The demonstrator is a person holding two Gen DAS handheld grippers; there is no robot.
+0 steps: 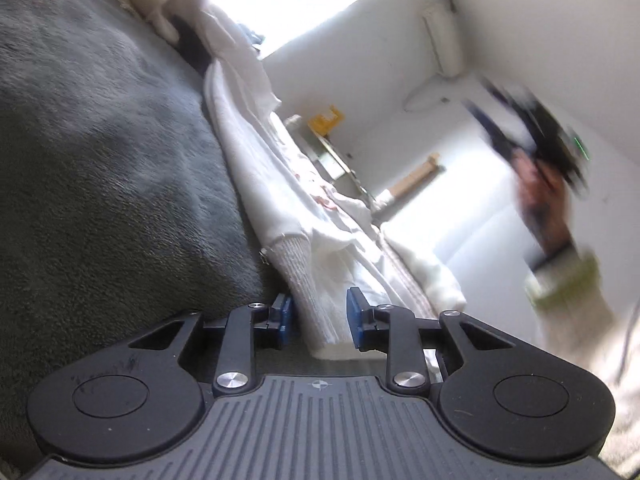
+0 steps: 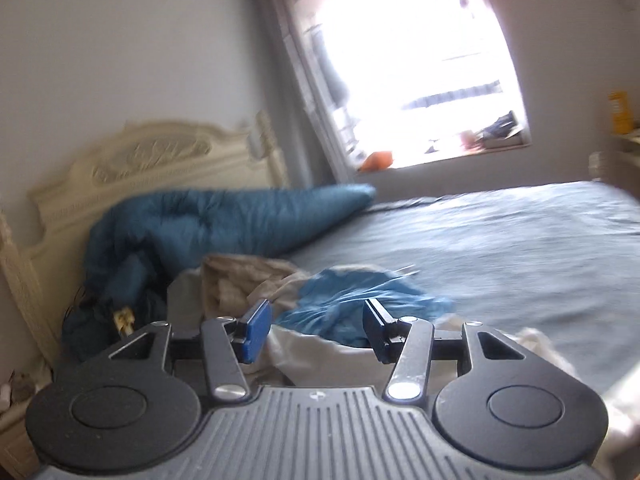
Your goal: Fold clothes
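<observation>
Ribbed white garment (image 1: 304, 280) between left gripper (image 1: 320, 316) jaws, fleecy grey blanket (image 1: 100, 168)

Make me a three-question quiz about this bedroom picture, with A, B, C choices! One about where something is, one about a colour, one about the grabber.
1. Where does the crumpled blue garment lie?
A. on the bed
B. on the windowsill
C. on a chair

2. What colour is the headboard?
A. black
B. cream
C. red

3. How is the right gripper?
A. clamped on a sock
B. open and empty
C. holding a book

Answers:
1 A, it sits on the grey-blue bed cover.
2 B, the carved board looks cream.
3 B, its jaws stand apart with nothing between them.
</observation>
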